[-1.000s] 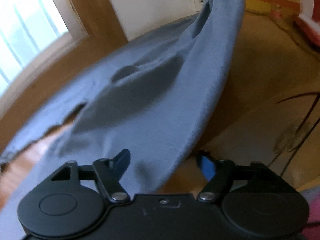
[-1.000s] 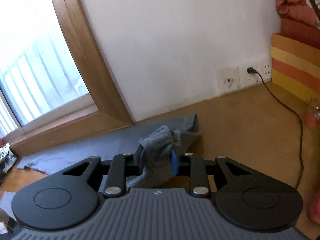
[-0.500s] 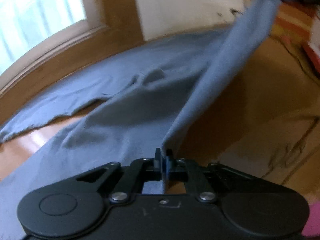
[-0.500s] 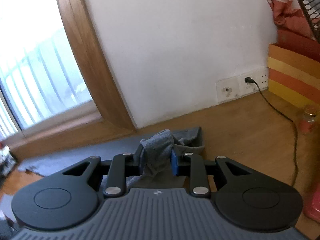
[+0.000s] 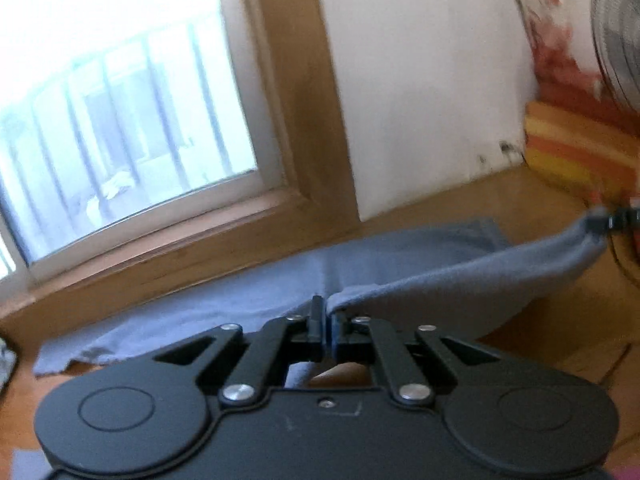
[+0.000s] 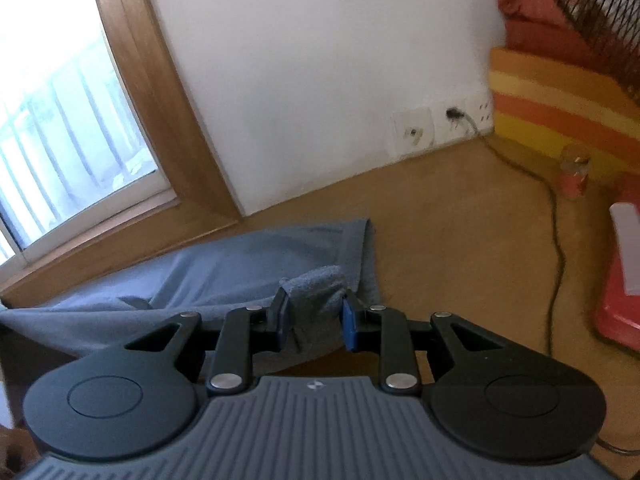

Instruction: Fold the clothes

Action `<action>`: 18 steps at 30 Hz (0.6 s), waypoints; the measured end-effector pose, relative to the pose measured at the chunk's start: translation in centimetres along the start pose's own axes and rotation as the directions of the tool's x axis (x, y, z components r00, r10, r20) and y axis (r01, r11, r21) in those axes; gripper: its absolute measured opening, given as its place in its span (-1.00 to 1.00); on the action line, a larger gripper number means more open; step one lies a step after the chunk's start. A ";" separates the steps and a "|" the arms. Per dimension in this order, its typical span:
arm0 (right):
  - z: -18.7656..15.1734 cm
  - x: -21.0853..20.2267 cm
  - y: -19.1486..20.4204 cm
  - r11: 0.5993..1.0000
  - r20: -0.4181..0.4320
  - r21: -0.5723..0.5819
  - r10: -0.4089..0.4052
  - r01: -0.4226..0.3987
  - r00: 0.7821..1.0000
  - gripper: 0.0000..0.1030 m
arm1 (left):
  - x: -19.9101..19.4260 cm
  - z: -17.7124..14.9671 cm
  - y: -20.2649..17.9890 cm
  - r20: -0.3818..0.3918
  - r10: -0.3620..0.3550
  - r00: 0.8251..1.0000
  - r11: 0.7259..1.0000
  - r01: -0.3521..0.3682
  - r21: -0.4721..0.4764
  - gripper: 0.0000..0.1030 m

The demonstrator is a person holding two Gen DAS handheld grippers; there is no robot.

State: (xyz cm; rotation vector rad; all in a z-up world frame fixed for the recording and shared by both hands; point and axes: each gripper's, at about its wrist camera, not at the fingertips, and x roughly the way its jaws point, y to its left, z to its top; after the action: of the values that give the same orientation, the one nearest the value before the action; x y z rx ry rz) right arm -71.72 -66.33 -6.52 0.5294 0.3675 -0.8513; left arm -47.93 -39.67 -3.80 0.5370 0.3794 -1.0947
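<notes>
Left gripper (image 5: 325, 322) was pressed together, pinching a thin edge of the blue-grey garment (image 5: 440, 292). From that pinch the cloth ran up and to the right as a sagging band, lifted off the wooden floor (image 5: 500, 208), to a second dark clamp at the far right edge of the left view, blurred. The rest of the garment lay flat on the floor along the window frame (image 5: 312, 120), reaching toward the white wall (image 5: 420, 80).

Right gripper (image 6: 314, 320) held a bunched wad of the same garment (image 6: 256, 256) between its jaws, the pads pressing it from both sides, the jaws only partly closed round the thick fold. Behind it the cloth spread flat on the floor, one corner near the wall.

Containers: a small jar (image 6: 574, 172) stood by the striped orange-and-yellow box (image 6: 560, 112), contents not readable. A red tray-like thing (image 6: 620, 300) sat at the right edge with a white object (image 6: 628, 248) on it. A black cable (image 6: 554, 216) ran from the wall socket (image 6: 454, 114) across the floor.
</notes>
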 end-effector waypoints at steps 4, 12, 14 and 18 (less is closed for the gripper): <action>1.6 -1.2 -1.6 0.999 0.043 0.033 -0.038 0.036 0.998 -0.46 | 1.4 0.9 -0.9 -0.092 -0.072 0.993 0.997 0.073 0.011 -0.95; 6.9 2.5 -2.8 0.998 0.034 -0.057 -0.013 0.015 0.999 -0.43 | 8.0 7.0 -1.1 -0.087 0.048 0.995 0.996 -0.042 0.073 -0.91; 8.0 5.6 -1.7 0.994 0.012 -0.106 -0.008 0.009 1.000 -0.42 | 12.4 8.2 -0.6 -0.124 0.083 0.989 0.995 -0.074 0.072 -0.91; 9.9 13.1 0.6 0.977 -0.036 -0.211 -0.010 0.002 0.999 -0.38 | 22.5 9.8 0.2 -0.215 0.132 0.968 0.990 -0.119 0.072 -0.90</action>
State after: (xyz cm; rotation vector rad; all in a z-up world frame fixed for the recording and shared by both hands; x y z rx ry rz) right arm -62.29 -79.71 -4.99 0.3470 0.4878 -0.7983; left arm -38.09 -61.75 -7.93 0.7282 0.5004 -0.9289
